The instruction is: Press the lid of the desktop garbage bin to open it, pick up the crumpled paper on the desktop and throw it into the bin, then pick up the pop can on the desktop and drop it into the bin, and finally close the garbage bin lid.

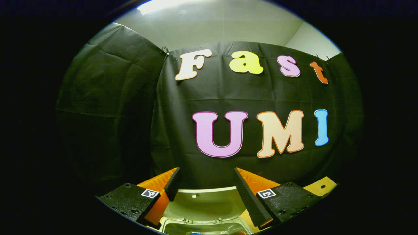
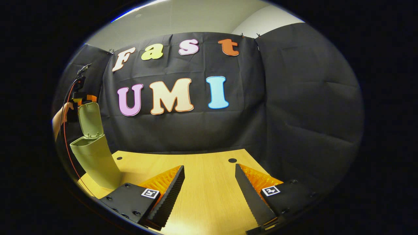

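The pale green plastic desktop garbage bin stands at the left end of the light wooden desktop in the right gripper view, close to the black cloth wall behind it, and its hinged lid is swung up and stands nearly upright above the open mouth. Behind that raised lid, the left gripper is held high by a person's hand, with an orange cable trailing down beside the bin; at this distance its fingers are too small to read there. In the left gripper view the left gripper looks down over the bin from above: its two fingers are spread well apart with nothing between them, and below the gap lie the inner face of the lid and the bin's rim with its two small hinges. Something small and coloured shows just inside the bin's mouth at the bottom edge, too cut off to identify. A corner of the desktop shows at the right of that view. The right gripper hovers above bare wood well to the right of the bin, its fingers also wide apart and holding nothing, with a small dark round hole in the desktop beyond them.
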